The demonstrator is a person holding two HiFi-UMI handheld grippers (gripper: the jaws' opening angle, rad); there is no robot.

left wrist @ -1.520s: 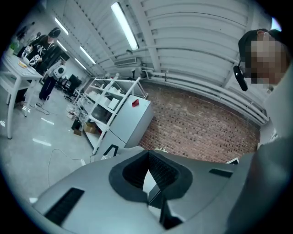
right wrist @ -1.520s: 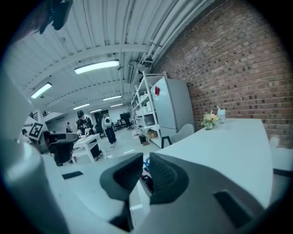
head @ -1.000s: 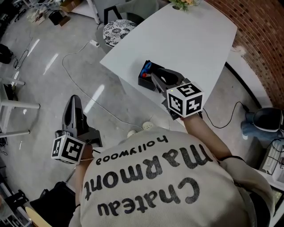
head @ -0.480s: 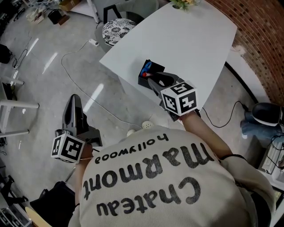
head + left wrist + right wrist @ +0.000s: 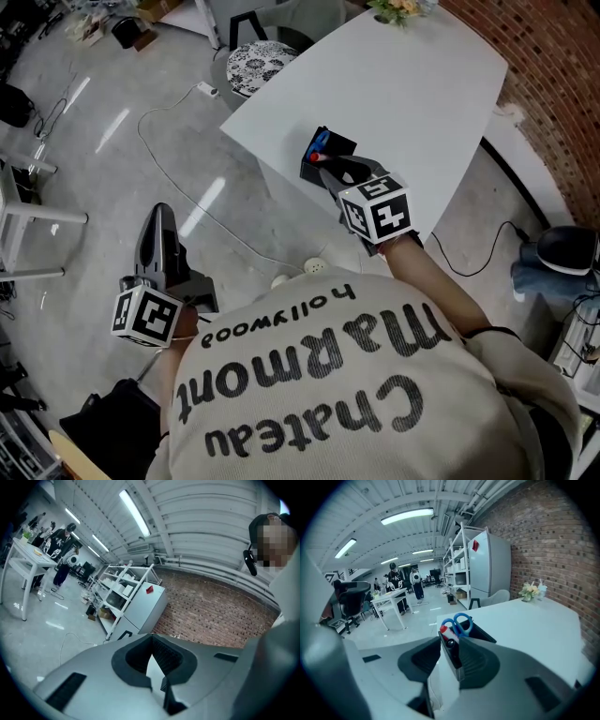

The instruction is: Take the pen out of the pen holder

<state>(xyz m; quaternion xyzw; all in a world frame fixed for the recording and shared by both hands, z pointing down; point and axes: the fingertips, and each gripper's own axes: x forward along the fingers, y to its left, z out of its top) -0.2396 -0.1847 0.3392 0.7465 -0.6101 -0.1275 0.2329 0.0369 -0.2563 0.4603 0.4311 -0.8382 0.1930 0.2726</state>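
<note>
Presently the approach is in hand, with nothing yet gripped. The red-capped pen (image 5: 444,631) is seen upright in the black box-shaped plastic pen holder (image 5: 336,145) on the white table (image 5: 422,84). The right gripper (image 5: 328,169), its jaws just opened wide, is set astride the holder's near corner. The left gripper (image 5: 161,214) is held closed and empty, well aside. Alignment on the pen alone is judged necessary next.

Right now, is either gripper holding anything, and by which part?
Nothing is held. The right gripper, its jaws just opened, hangs at the pen holder without gripping it or any pen. The left gripper is shut and empty.
</note>
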